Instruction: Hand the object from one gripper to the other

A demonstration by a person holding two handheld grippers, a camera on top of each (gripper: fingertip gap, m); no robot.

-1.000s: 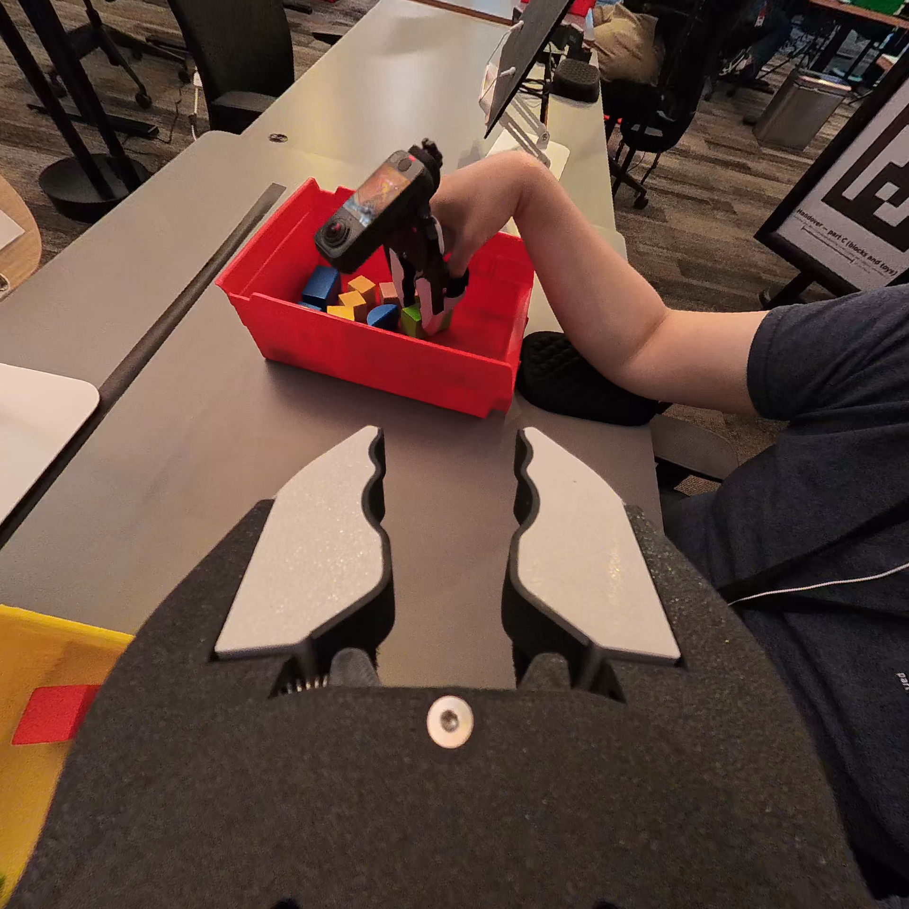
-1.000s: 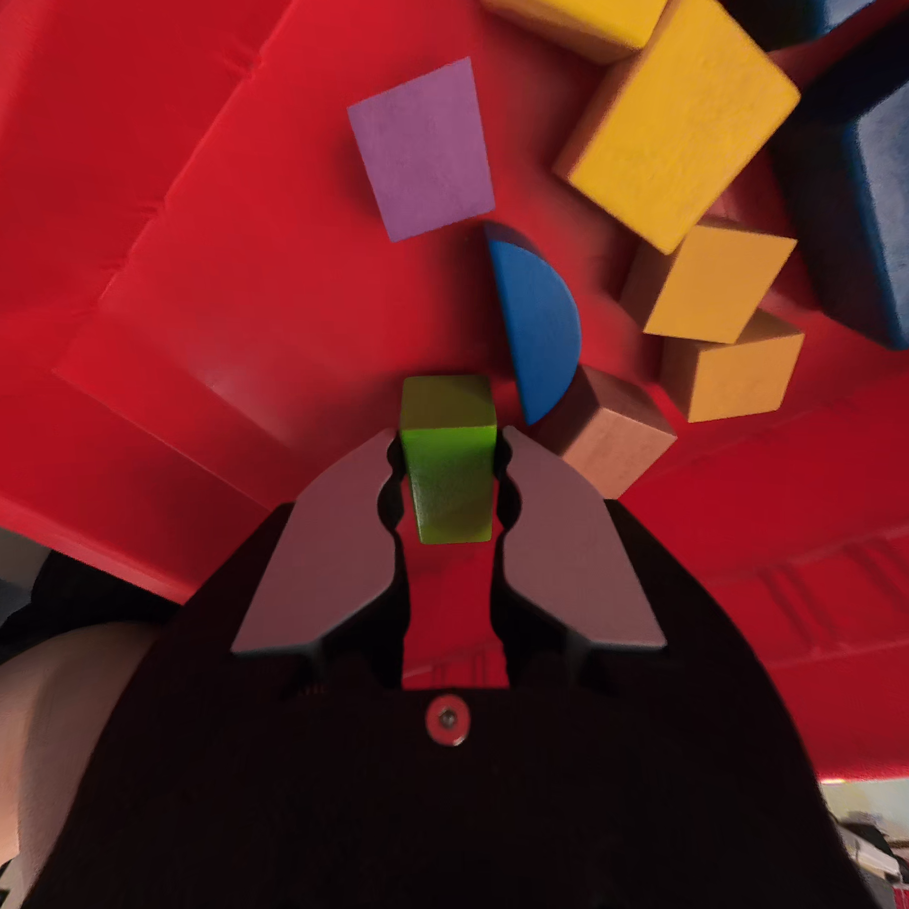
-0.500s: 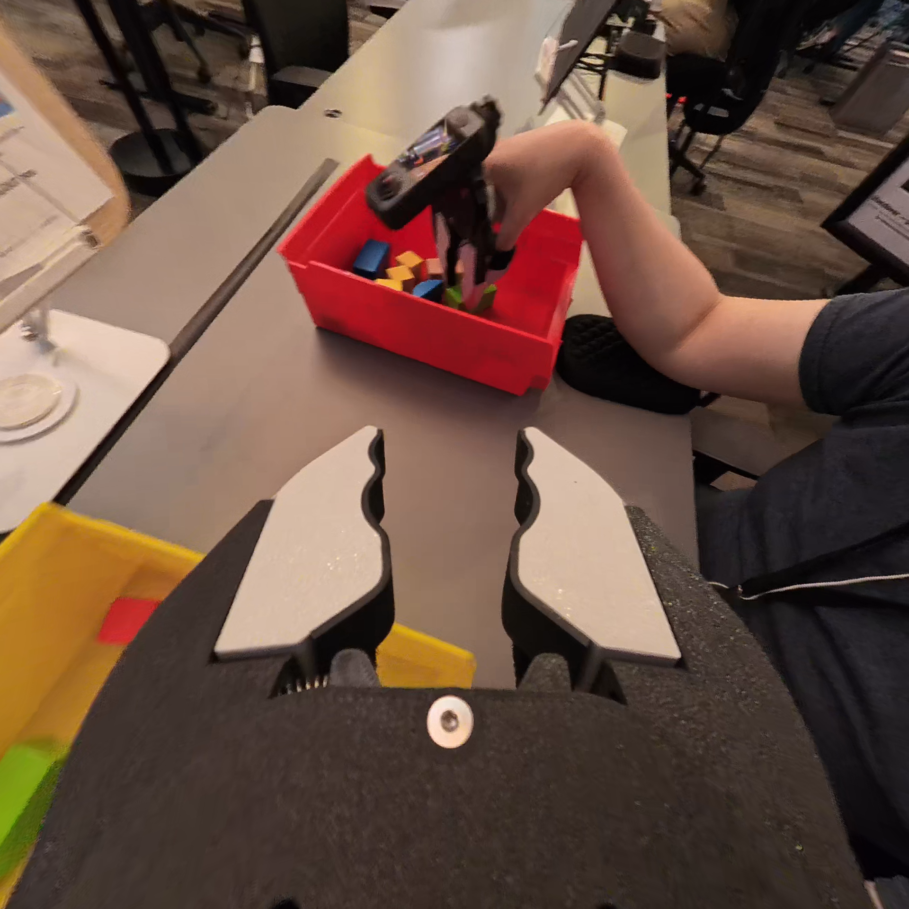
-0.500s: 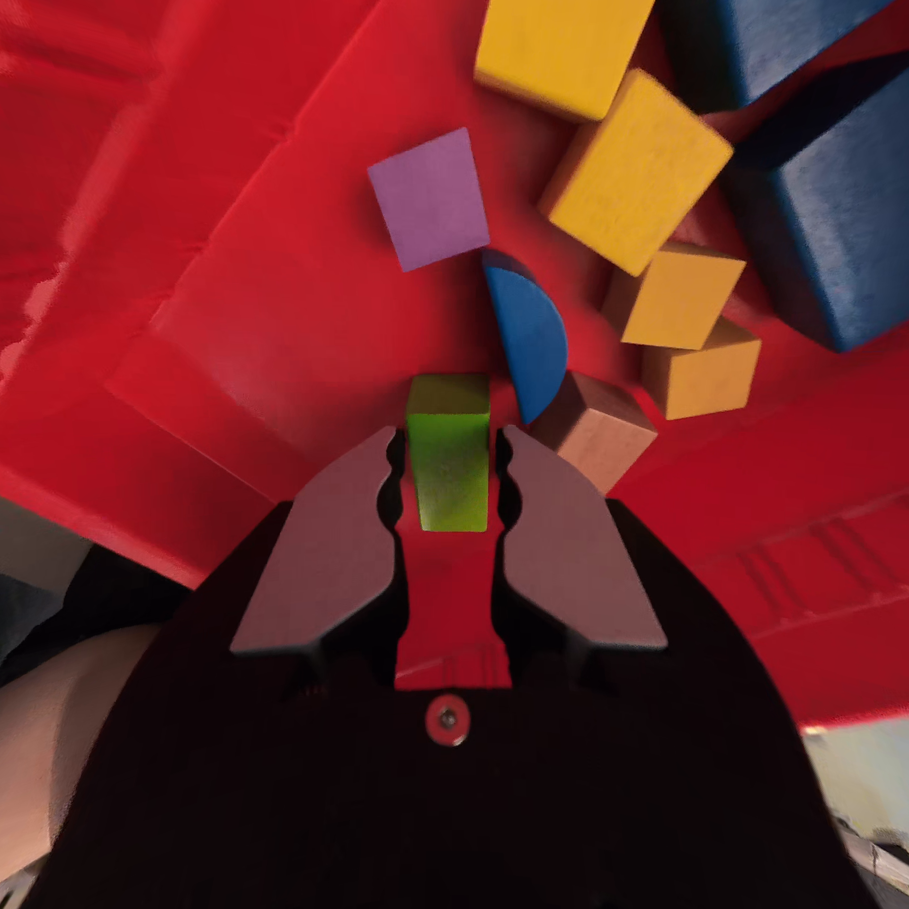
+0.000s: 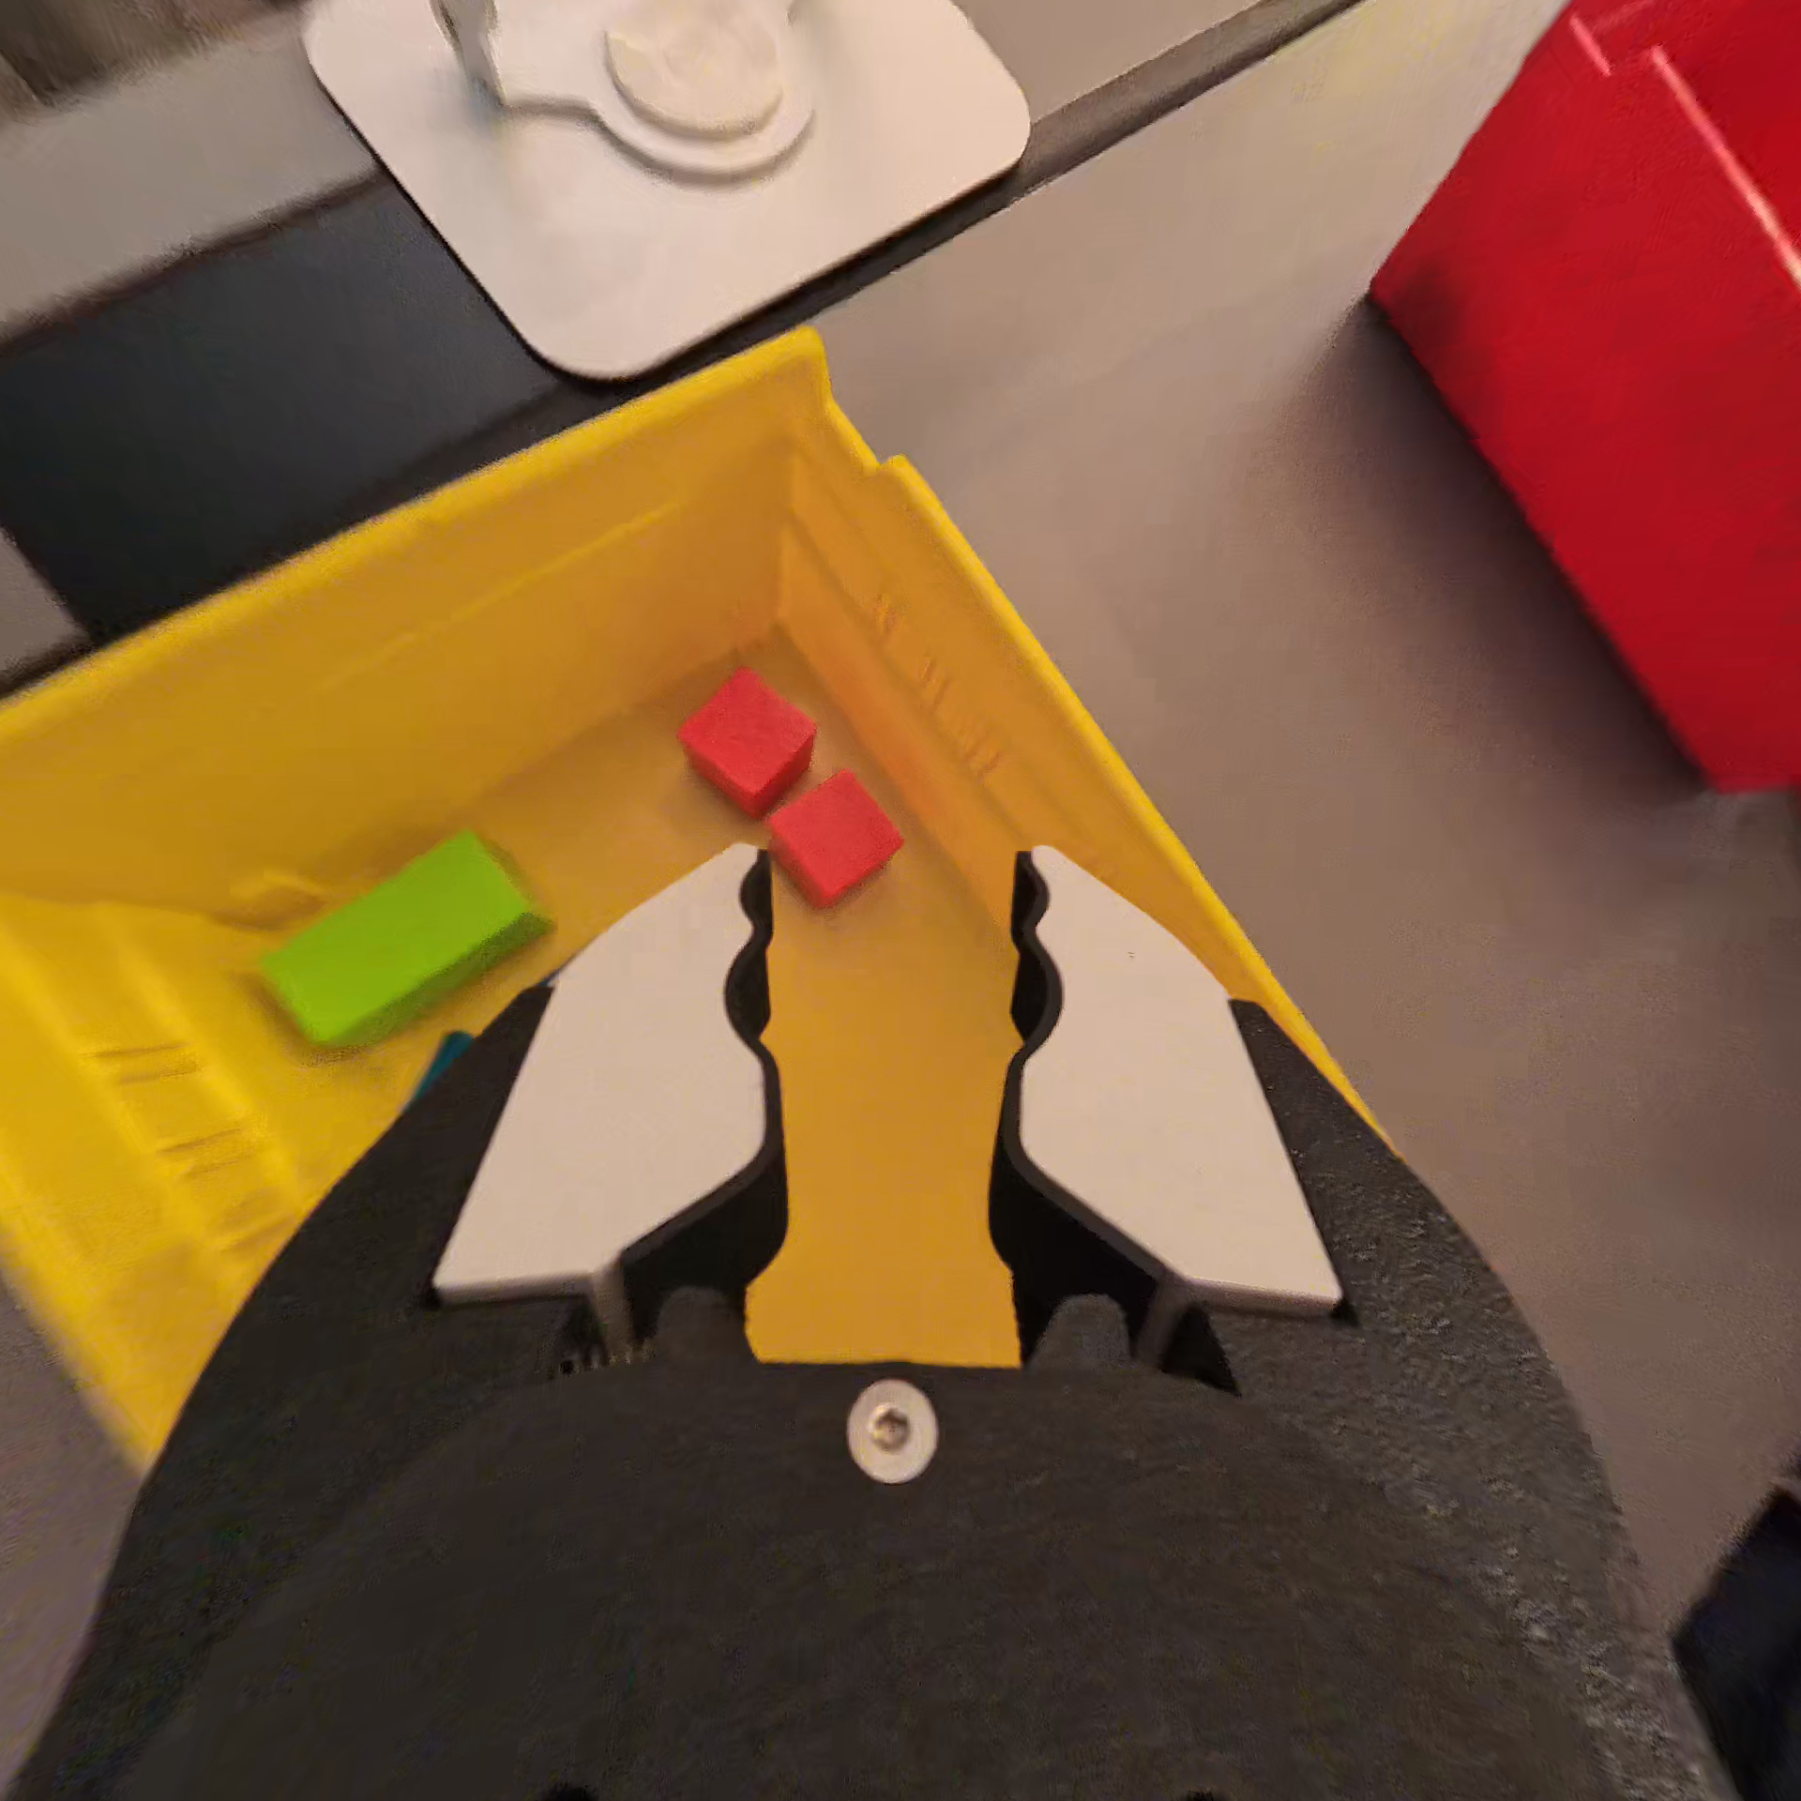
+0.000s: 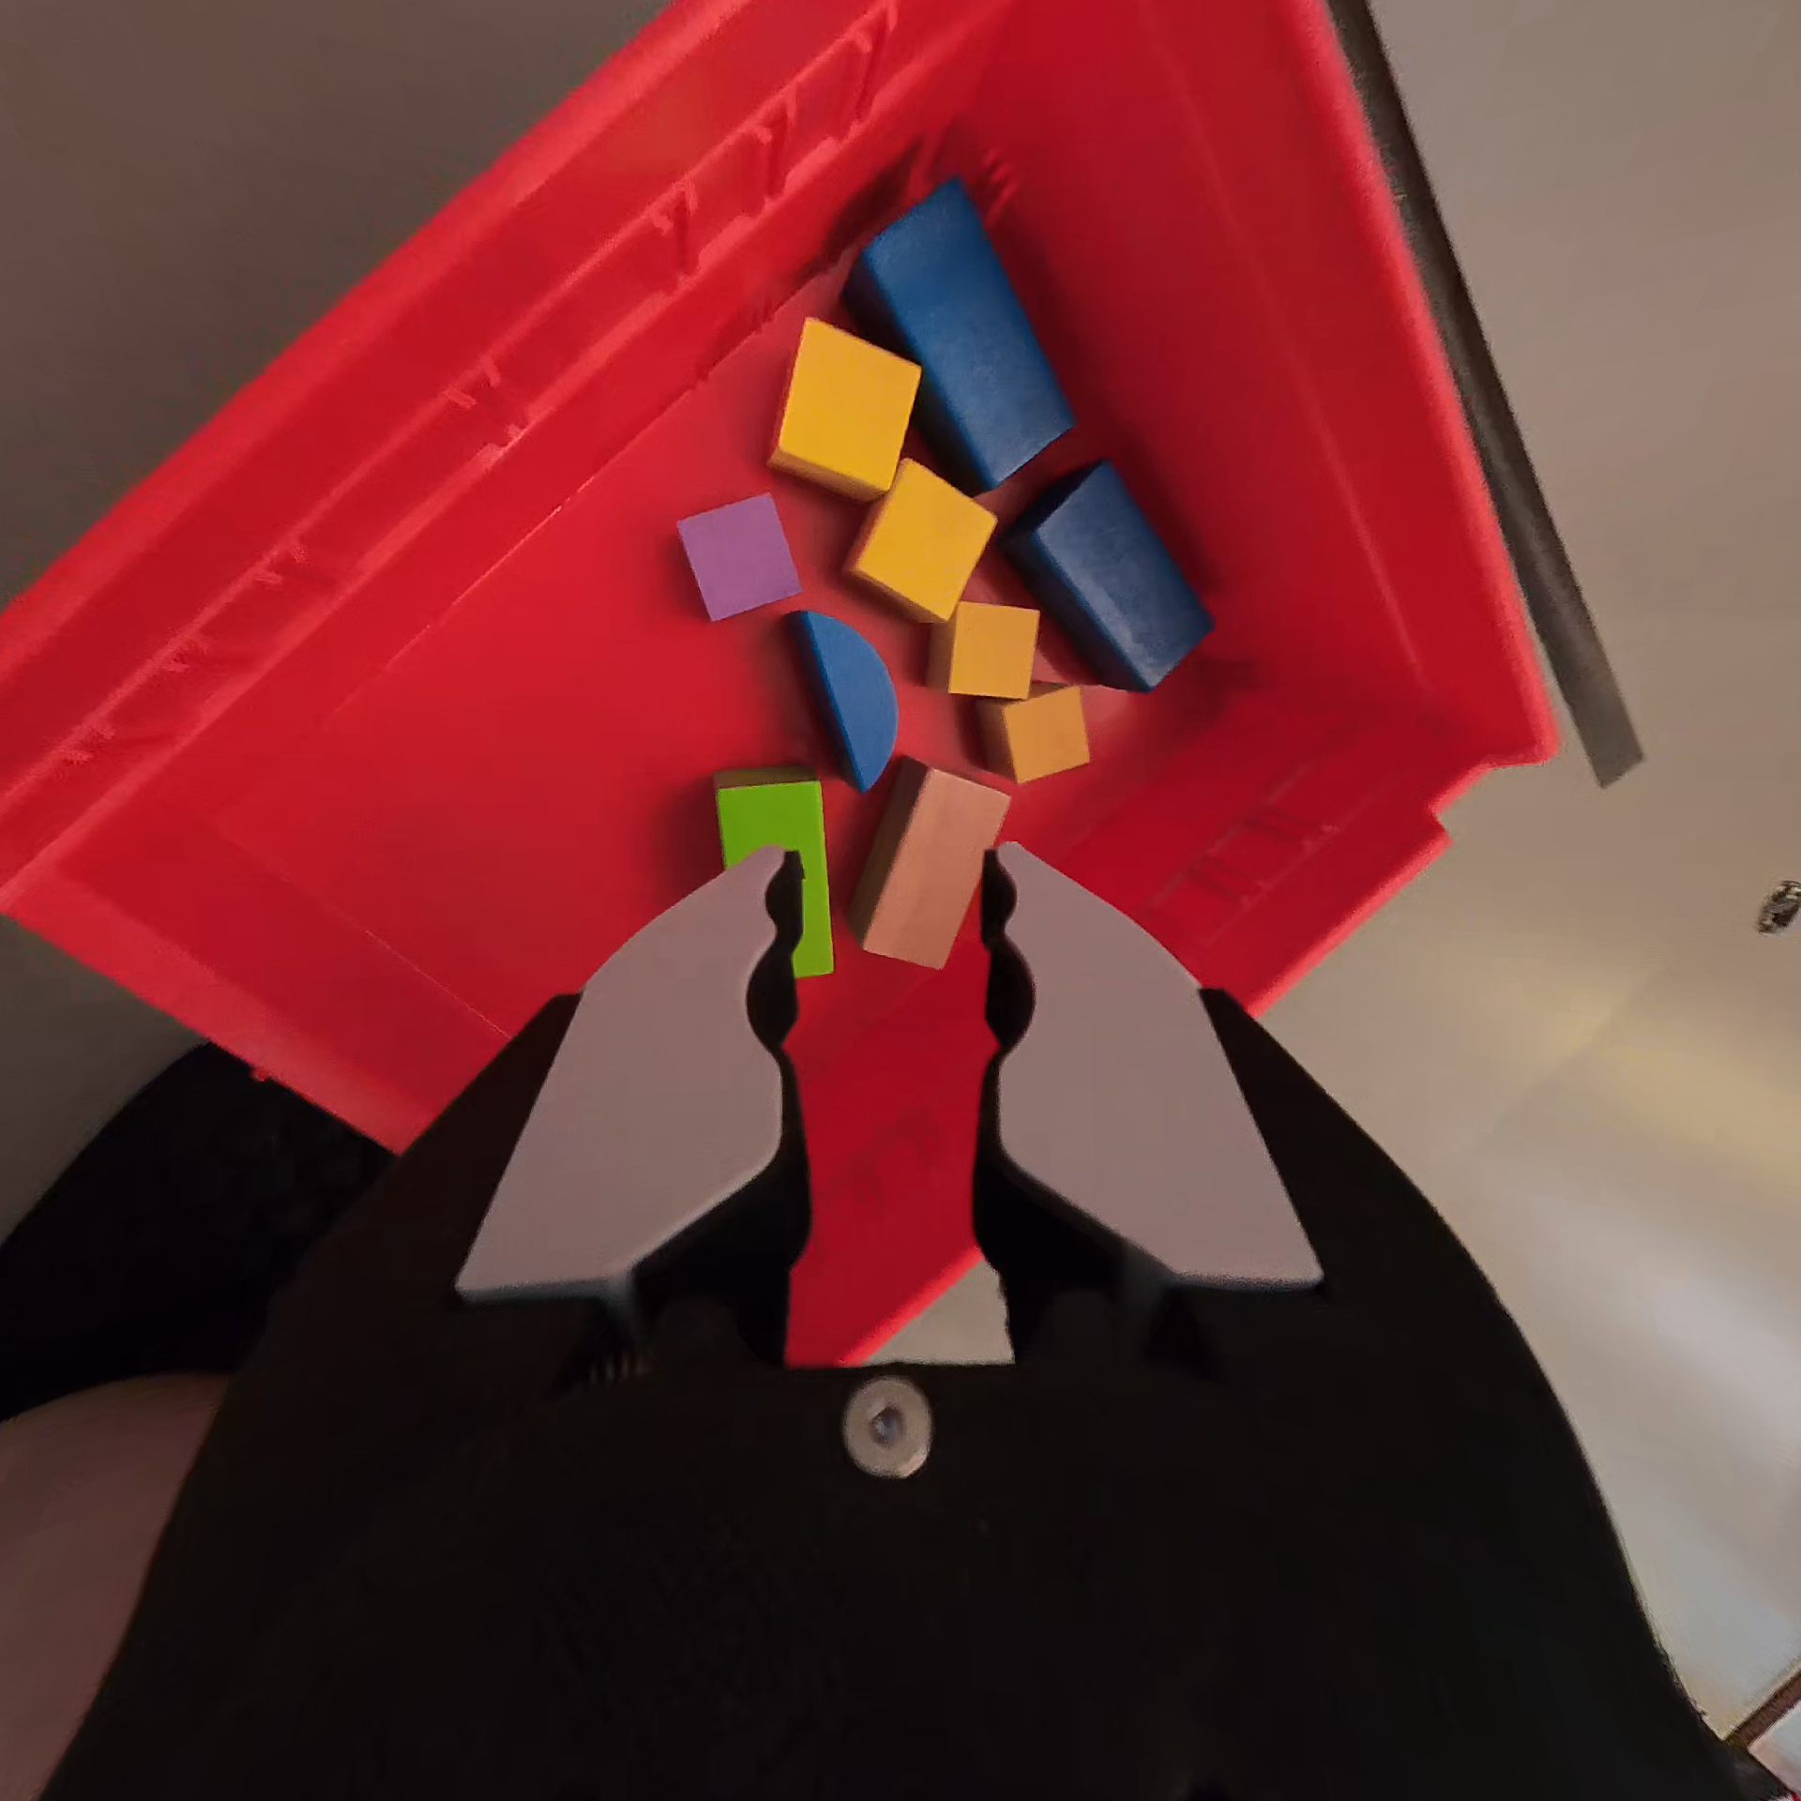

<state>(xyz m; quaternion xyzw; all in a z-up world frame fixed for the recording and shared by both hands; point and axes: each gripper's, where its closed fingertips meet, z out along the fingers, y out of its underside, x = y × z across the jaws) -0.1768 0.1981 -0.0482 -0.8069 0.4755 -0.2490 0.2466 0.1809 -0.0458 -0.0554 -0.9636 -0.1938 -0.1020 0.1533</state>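
My right gripper (image 6: 889, 858) is open and empty above the red bin (image 6: 439, 682). A green block (image 6: 770, 819) lies on the bin floor, partly behind my left fingertip (image 6: 750, 887). A brown block (image 6: 926, 867) lies on the floor in line with the gap, and neither pad presses on it. My left gripper (image 5: 892, 862) is open and empty over the yellow bin (image 5: 390, 546). That bin holds two red cubes (image 5: 748, 739) (image 5: 836, 843) and another green block (image 5: 400, 940).
The red bin also holds a blue half-disc (image 6: 848, 697), a purple square (image 6: 738, 555), several yellow cubes (image 6: 846, 407) and blue blocks (image 6: 960, 331). In the left wrist view the red bin (image 5: 1608, 341) stands at the right and a white stand base (image 5: 682, 146) behind the yellow bin.
My right gripper has drawn back up from the red bin, and the green block that stood between its fingers stays on the floor. My left gripper has swung over the yellow bin.
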